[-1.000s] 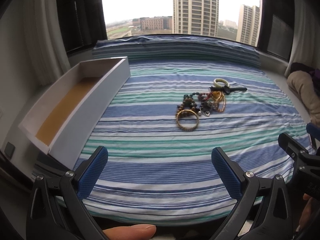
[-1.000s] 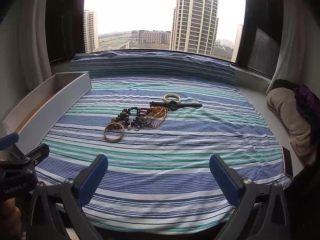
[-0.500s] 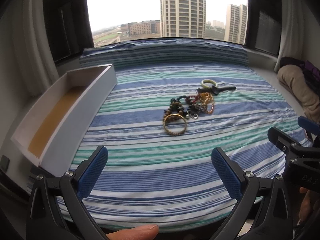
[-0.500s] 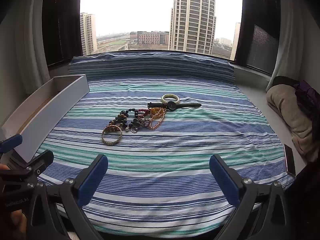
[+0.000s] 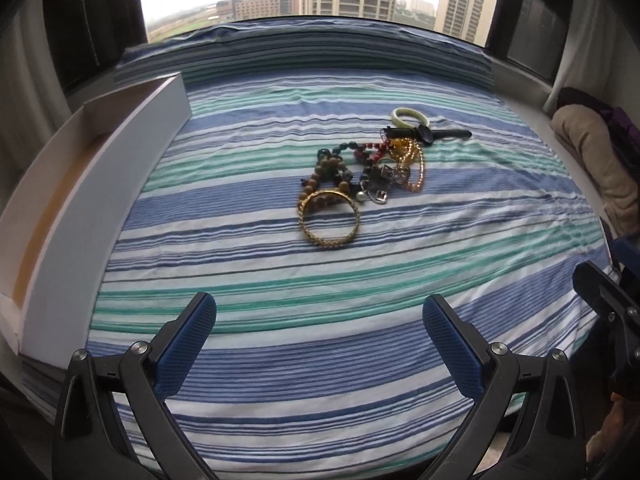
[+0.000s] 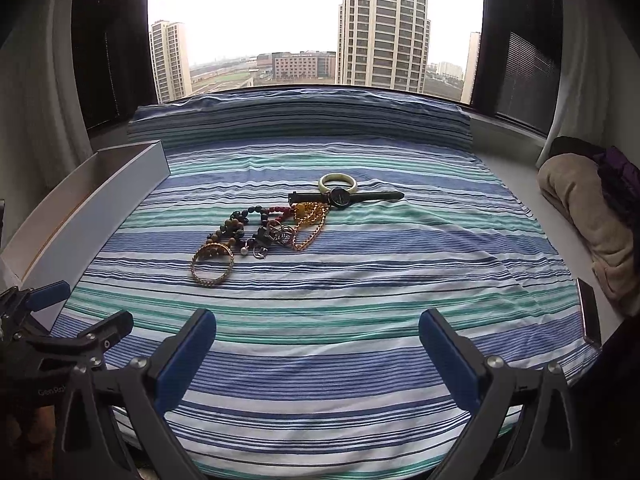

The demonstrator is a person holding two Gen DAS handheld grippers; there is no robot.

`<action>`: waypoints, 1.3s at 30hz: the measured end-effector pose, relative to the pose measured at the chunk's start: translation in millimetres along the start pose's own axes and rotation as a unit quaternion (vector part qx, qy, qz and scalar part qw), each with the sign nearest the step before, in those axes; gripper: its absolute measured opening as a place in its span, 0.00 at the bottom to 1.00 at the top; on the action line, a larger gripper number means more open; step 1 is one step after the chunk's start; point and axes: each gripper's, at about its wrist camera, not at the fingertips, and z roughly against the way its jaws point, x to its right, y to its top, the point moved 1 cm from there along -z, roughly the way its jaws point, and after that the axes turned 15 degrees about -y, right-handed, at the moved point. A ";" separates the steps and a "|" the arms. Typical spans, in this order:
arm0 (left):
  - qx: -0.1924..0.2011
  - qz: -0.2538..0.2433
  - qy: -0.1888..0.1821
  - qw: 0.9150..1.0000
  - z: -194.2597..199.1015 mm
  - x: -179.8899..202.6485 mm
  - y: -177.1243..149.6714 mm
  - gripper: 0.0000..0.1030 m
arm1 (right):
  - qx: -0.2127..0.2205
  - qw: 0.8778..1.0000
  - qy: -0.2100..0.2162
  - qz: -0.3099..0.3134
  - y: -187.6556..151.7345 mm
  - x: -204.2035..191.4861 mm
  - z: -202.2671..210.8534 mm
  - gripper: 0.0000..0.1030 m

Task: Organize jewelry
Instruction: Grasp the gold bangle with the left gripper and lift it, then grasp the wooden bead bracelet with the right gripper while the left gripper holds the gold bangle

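Both grippers empty, short of the jewelry; sorting not begun.

Left gripper [image 5: 320, 316] and right gripper [image 6: 318, 330] hold jaws wide apart over the bed [image 5: 280, 380], touching nothing. Ahead the pile [image 5: 372, 176] lies mid-bed: gold bangle [image 5: 329, 218] nearest, beads, chain, watch [image 6: 344, 197] and pale ring [image 6: 338, 182] behind. The box [image 5: 120, 152] sits along the left edge. Likely next: reach forward and close on the bangle's rim.

Counted on striped bed cover [image 5: 320, 360]:
- gold bangle [image 5: 329, 218]: one
- pale green bangle [image 5: 411, 117]: one
- black wristwatch [image 5: 426, 133]: one
- gold chain [image 5: 416, 168]: one
- bead bracelets [image 5: 332, 168]: several, tangled, exact number not clear
- white open box [image 5: 100, 184]: one
- grippers: two, left gripper [image 5: 320, 320], right gripper [image 6: 318, 334]
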 end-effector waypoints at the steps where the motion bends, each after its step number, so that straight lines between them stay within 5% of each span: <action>1: -0.016 0.002 -0.019 1.000 -10.5 -2.3 6.7 1.00 | -0.003 1.000 0.000 -0.001 0.2 1.2 -3.5 1.00; 4: -0.053 -0.003 -0.051 0.997 -46.3 -4.8 28.7 1.00 | -0.013 1.000 0.000 -0.005 0.5 5.1 -13.5 1.00; 10: -0.128 0.016 -0.044 0.991 -126.1 -19.1 58.3 0.99 | -0.028 0.999 0.001 -0.015 -1.9 14.0 -29.3 1.00; 14: -0.142 0.031 -0.021 0.989 -152.2 -28.2 64.3 0.99 | -0.038 0.999 0.000 -0.020 -3.1 19.4 -37.8 1.00; 17: -0.143 0.027 -0.007 0.989 -156.9 -31.1 63.8 0.82 | -0.044 0.999 -0.002 -0.025 -4.3 22.5 -43.3 1.00; 19: -0.134 0.014 0.003 0.991 -152.9 -29.5 61.4 0.68 | -0.047 0.999 -0.003 -0.026 -5.2 24.0 -46.0 1.00; 30: -0.107 0.026 -0.027 0.994 -81.4 -47.5 42.2 0.67 | -0.049 0.999 0.005 -0.018 -0.2 17.9 -49.0 1.00; 34: -0.112 0.032 -0.001 0.993 -60.3 -73.1 27.7 0.67 | -0.069 0.995 0.073 0.017 20.5 -2.3 -66.8 1.00; 39: -0.103 0.057 0.010 0.993 -34.6 -95.8 6.0 0.68 | -0.117 0.975 0.178 0.057 65.8 -57.5 -117.5 1.00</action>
